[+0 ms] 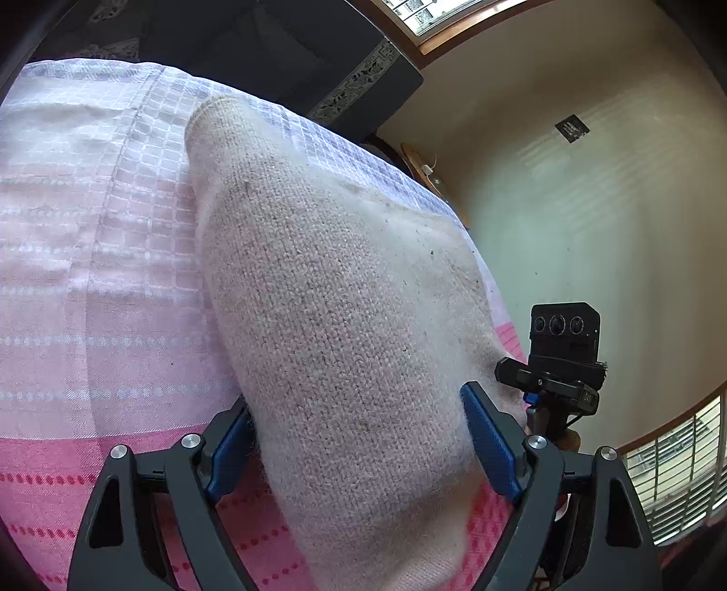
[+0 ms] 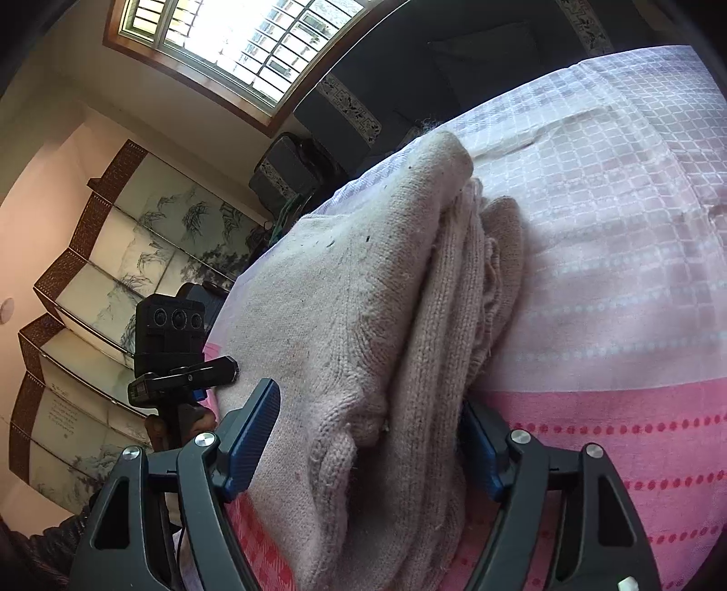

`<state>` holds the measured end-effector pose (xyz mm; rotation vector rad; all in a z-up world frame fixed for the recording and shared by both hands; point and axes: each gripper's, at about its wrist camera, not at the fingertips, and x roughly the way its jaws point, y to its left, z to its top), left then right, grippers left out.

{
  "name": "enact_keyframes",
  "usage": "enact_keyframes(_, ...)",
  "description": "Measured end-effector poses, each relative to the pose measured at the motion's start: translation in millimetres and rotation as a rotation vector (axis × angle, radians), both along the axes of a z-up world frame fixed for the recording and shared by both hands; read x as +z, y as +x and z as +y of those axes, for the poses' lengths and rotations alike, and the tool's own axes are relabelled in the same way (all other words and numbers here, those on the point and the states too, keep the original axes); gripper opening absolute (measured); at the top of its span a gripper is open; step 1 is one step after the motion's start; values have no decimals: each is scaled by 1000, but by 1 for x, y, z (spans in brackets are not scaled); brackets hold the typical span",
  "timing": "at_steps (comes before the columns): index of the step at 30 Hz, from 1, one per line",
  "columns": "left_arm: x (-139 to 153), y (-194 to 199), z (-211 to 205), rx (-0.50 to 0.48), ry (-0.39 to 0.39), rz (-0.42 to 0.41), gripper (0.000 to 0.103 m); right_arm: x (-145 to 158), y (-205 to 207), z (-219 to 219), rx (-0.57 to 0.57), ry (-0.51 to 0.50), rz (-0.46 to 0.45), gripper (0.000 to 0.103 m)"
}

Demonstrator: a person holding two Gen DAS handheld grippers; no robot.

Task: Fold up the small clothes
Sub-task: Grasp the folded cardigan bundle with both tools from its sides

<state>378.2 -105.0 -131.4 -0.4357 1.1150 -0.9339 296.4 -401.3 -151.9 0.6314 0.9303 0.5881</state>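
In the left wrist view my left hand-held gripper [image 1: 359,438] fills the bottom of the frame, its blue-padded fingers [image 1: 490,443] spread wide on either side of a pale pinkish-beige knitted garment [image 1: 331,291]. The knit runs from the lower centre up toward the upper middle of the frame, where its ribbed end lies on the cloth. The garment passes between the fingers and bulges past them, but I cannot tell whether the pads press it or only flank it.

Under the garment lies a pink and white woven cloth with checks and dotted stripes [image 1: 91,282], covering the worktop across the left half of the frame. At lower right of this view the other gripper's black camera block [image 1: 563,336] shows just past the garment's edge.

In the right wrist view my right hand-held gripper [image 2: 368,443] is likewise spread wide at the bottom of the frame, blue fingers [image 2: 252,436] on both sides of the same knitted garment [image 2: 363,282]. Here the knit lies in stacked folded layers, its thicker folds bunched toward the right edge of the pile. The woven cloth [image 2: 613,254] fills the right half. At left a painted folding screen [image 2: 113,254] stands against the wall, with a barred window [image 2: 236,41] at the upper left.
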Motion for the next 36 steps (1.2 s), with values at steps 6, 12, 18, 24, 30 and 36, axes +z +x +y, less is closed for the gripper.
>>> enact_keyframes(6, 0, -9, -3, 1, 2, -37, 84, 0, 12, 11, 23, -7, -11, 75)
enact_keyframes(12, 0, -26, -9, 15, 15, -84, 89, -6, 15, 16, 3, -10, 15, 44)
enact_keyframes(18, 1, -38, -4, 93, 68, -83, 60, -9, 14, 15, -29, 45, 29, 38)
enact_keyframes(24, 15, -58, -7, 93, 132, -123, 55, -8, 0, 19, -66, 106, 51, 36)
enact_keyframes(30, 22, -82, 4, 107, 185, -124, 55, -7, -16, 32, -61, 114, 70, 36)
enact_keyframes(36, 32, -106, 8, 130, 287, -163, 55, -8, -31, 47, -61, 142, 95, 36)
